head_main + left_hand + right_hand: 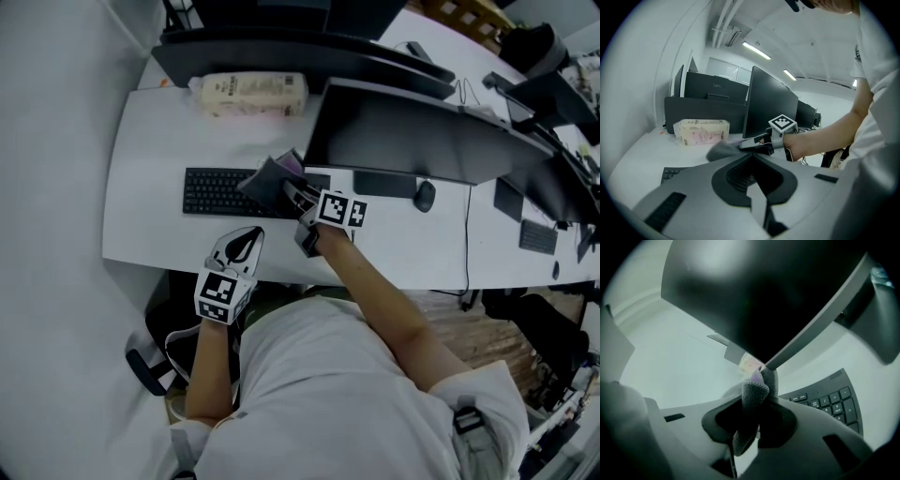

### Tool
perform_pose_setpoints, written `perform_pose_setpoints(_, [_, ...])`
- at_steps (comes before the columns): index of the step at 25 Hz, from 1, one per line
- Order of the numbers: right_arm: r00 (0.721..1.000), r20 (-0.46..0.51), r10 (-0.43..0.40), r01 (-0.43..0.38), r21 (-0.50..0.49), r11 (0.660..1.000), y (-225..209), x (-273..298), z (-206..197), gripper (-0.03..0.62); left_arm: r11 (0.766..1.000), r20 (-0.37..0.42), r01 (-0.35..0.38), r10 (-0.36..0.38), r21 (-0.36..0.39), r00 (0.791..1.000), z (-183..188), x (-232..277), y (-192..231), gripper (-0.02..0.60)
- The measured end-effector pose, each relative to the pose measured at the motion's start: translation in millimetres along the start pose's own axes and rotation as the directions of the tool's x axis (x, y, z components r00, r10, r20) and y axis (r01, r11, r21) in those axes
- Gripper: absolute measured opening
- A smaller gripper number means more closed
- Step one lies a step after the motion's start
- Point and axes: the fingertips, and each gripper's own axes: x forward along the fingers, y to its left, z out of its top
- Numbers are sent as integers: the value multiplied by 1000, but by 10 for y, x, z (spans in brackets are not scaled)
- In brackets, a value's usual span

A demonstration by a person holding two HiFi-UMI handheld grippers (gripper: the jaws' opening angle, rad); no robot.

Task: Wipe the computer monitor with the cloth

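My right gripper (pixel 296 193) is shut on a grey cloth (pixel 273 176) with a purple underside, held above the right end of the black keyboard (pixel 216 192). The cloth sits just off the lower left corner of the dark monitor (pixel 412 131). In the right gripper view the cloth (pixel 755 389) bulges out between the jaws, right below the monitor's (pixel 754 296) lower edge. My left gripper (pixel 241 246) hangs shut and empty over the desk's front edge. The left gripper view looks past its own jaws at the right gripper (pixel 757 144), the cloth (pixel 723 151) and the monitor (pixel 768 105).
A pack of tissues (pixel 248 94) lies at the back of the white desk (pixel 150 141), in front of another black monitor (pixel 281 52). A black mouse (pixel 425 195) sits right of the keyboard. More monitors and desks (pixel 553 169) stand to the right.
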Motion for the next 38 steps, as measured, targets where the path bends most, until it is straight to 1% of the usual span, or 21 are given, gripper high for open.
perform_pose_setpoints(4, [1000,-2,11,-11,-15,1000,92,75,42,74,1000,2,-8,8,-6,1000,-17,-28,13,2])
perform_pose_setpoints(8, [1000,22,18,-18,20,1000,77,108,105,72,1000,4,-15,15,-12,1000,-40,-38,44,2])
perform_pose_setpoints(15, [997,72,-7,3,60,998,-5,95,278,72,1000,6,-15,15,-22,1000,-53,-13,98,2])
perform_pose_setpoints(21, [995,98,5,-12,74,997,52,24,403,72,1000,18,-4,5,-19,1000,-14,41,99,2])
perform_pose_setpoints(30, [990,133,37,-46,62,997,292,-90,583,72,1000,35,27,-27,5,999,90,139,67,2])
perform_pose_setpoints(38, [973,202,114,-126,44,991,728,-256,856,72,998,48,54,-56,42,997,223,190,15,2])
